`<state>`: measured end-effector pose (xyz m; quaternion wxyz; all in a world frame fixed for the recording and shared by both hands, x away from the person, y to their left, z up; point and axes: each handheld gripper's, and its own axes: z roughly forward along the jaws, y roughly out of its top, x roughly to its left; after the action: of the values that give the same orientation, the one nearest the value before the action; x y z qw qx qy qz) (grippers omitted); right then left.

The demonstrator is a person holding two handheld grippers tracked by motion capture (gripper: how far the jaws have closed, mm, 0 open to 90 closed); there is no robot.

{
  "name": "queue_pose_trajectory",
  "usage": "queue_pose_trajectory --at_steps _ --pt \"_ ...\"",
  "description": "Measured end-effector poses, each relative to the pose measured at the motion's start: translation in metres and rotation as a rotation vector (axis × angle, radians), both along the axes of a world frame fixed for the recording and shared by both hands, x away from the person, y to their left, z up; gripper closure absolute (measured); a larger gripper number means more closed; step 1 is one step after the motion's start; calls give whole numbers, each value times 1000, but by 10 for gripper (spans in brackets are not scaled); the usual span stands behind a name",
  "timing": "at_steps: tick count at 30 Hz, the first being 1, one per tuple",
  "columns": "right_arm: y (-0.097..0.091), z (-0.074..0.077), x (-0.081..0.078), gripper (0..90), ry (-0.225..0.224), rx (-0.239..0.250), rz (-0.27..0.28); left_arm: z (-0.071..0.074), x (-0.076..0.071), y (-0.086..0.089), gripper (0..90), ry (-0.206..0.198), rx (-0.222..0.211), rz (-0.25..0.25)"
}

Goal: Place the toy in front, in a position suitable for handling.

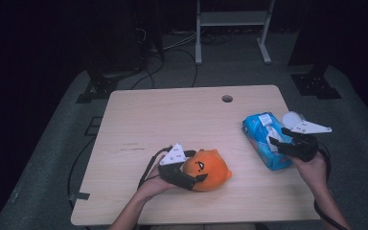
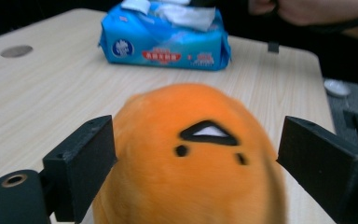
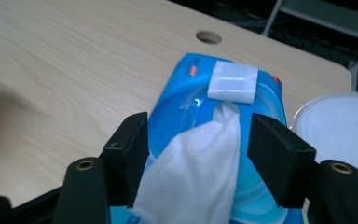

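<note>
Left side of the wooden table (image 1: 139, 120): the left gripper (image 1: 195, 178) lies low near the front edge, held in the person's left hand (image 1: 149, 187), cable looping off behind it. Its jaws stand wide, one each side of the orange plush toy (image 1: 210, 168). In the left gripper view the plush (image 2: 191, 158) sits between the jaws, black face marks facing up; the left jaw is right at its side, the right jaw shows a thin gap, so no squeeze that I can see. The toy rests on the table top, front-centre, just right of the gripper body.

Centre/back: round cable hole (image 1: 227, 98) in the table top near the far edge.

Right side: blue wet-wipes pack (image 1: 266, 140) lies flat, well apart from the plush, long axis running back-to-front. White flap label (image 3: 233, 81) is peeled up at the pack's opening. A white wipe (image 3: 193, 172) sticks out of the opening. The right gripper (image 1: 278, 143), held in the right hand (image 1: 314, 165), is over the pack's near end; jaws partly open, one on either side of the wipe. Gaps show betw. wipe and pads on both sides in the right gripper view, so not pinched.

Just right of the pack, at the table edge: a white round lid or dish (image 3: 342, 121), can't tell which.
</note>
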<state>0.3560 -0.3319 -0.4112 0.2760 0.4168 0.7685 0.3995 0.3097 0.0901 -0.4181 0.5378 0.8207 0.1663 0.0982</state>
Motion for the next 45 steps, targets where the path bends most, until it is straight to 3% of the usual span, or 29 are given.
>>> queue_pose_trajectory --at_steps 3,6,8,9,10,13,14,16,19,20,23,26,28,29,31,32,33,34,35,37,38,39,42,43,45 --pt "2 -5 6 483 10 -14 0 0 -3 7 106 -9 5 20" --pt "6 -13 11 540 35 -38 -19 -8 -6 9 106 -39 85 35" --pt "7 -19 14 540 66 -38 -32 -11 -7 11 107 -52 113 29" --pt "7 -21 13 601 64 -29 -33 -11 -5 12 108 -55 107 29" --pt "7 -21 13 601 64 -29 -33 -11 -5 12 110 -55 107 29" --pt "10 -20 11 739 69 -37 -41 -13 -2 12 127 -29 78 25" --pt "11 -19 10 762 69 -55 -42 -14 -1 11 132 -22 80 22" --pt "9 -18 10 804 81 -48 -43 -17 -3 10 144 -23 90 10" --pt "-1 -15 10 840 93 14 -46 -19 -6 9 144 -40 102 13" --pt "-1 -15 10 840 93 14 -46 -19 -6 8 144 -41 103 16" --pt "-6 -2 3 845 61 50 -41 -22 -6 7 144 -51 105 28" --pt "-9 21 -13 846 5 109 -16 -22 -6 7 143 -55 113 24" --pt "-7 39 -28 846 -33 124 29 -22 -5 9 142 -46 112 28" --pt "-2 52 -39 846 -52 163 88 -23 -4 9 142 -43 108 27" --pt "1 57 -43 845 -56 170 112 -24 -3 8 141 -40 106 26" --pt "7 62 -47 846 -62 178 149 -24 -3 8 136 -40 106 27" --pt "23 73 -56 845 -55 194 234 -24 -3 8 136 -44 110 27" --pt "23 73 -56 845 -55 194 234 -24 -3 8 136 -47 113 27" --pt "30 76 -58 845 -54 201 271 -24 -4 8 136 -49 116 25" --pt "52 85 -64 844 -34 180 370 -24 -4 9 132 -54 116 27" --pt "68 88 -70 843 -15 172 453 -25 -3 9 124 -50 113 29" --pt "68 88 -70 843 -15 172 453 -25 -3 9 121 -50 113 29" --pt "91 87 -76 844 26 152 558 -25 -2 9 116 -44 108 26" --pt "102 85 -78 843 59 132 615 -26 -1 9 114 -42 105 25" --pt "104 84 -79 843 71 133 632 -26 -2 9 114 -40 102 27"
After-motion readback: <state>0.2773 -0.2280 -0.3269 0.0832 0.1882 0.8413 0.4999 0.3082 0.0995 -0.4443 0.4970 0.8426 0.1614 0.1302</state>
